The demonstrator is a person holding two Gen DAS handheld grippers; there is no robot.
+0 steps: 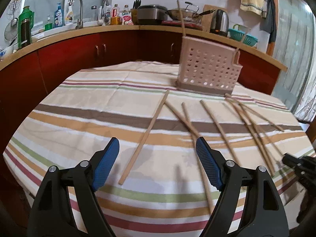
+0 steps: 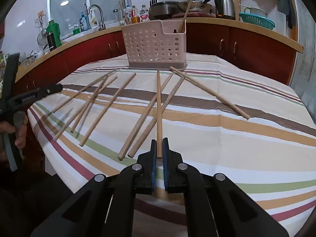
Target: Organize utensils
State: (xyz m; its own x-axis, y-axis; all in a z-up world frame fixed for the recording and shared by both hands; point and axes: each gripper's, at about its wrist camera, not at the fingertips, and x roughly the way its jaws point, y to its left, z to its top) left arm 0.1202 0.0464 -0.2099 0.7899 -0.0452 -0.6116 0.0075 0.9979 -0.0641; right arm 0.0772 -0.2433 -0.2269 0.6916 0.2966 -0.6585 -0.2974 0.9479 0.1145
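Note:
Several wooden chopsticks (image 1: 145, 136) lie scattered on the striped tablecloth (image 1: 88, 106). A pink perforated utensil holder (image 1: 208, 72) stands at the far side with two chopsticks upright in it; it also shows in the right wrist view (image 2: 156, 45). My left gripper (image 1: 158, 148) is open and empty, low over the cloth near one chopstick. My right gripper (image 2: 159, 144) is shut on a chopstick (image 2: 159, 108) that points forward toward the holder, above the other chopsticks (image 2: 107, 108).
A red-fronted kitchen counter (image 1: 118, 45) curves behind the table with a sink tap (image 1: 78, 9), bottles, a kettle (image 1: 220, 22) and a teal colander (image 2: 256, 20). The right gripper's body shows at the right edge of the left wrist view (image 1: 300, 167).

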